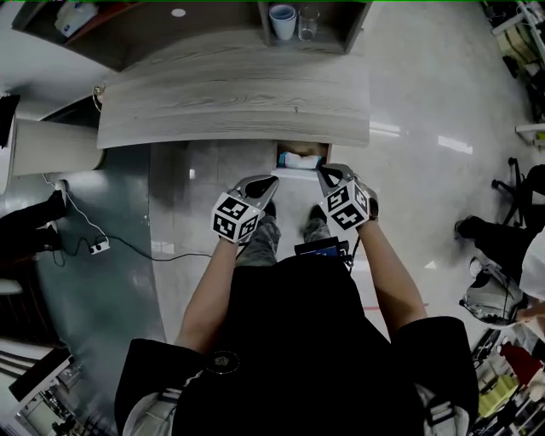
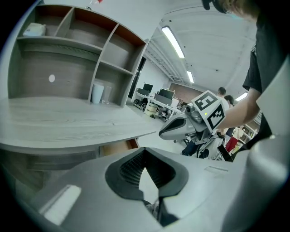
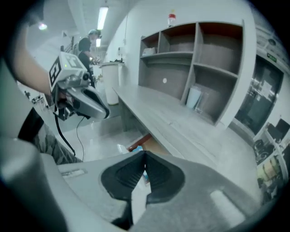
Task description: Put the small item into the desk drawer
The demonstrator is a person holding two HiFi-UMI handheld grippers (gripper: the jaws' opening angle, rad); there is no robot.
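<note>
Under the front edge of the wood-grain desk (image 1: 230, 106), the drawer (image 1: 302, 155) stands open. A small light-blue and white item (image 1: 297, 160) lies inside it. Both grippers hang in front of the desk above the floor. My left gripper (image 1: 269, 182) is shut and holds nothing, a little left of the drawer. Just in front of the drawer, my right gripper (image 1: 325, 173) is also shut and empty. In the right gripper view the drawer (image 3: 144, 144) and a bit of the blue item (image 3: 138, 148) show just beyond the closed jaws. The left gripper view shows the drawer's wooden side (image 2: 118, 147).
A shelf unit at the back of the desk holds a white cup (image 1: 282, 21) and a glass (image 1: 307, 23). A white bin (image 1: 43, 146) stands left of the desk. A power strip with its cable (image 1: 100, 247) lies on the floor. A person's legs and a chair are at right.
</note>
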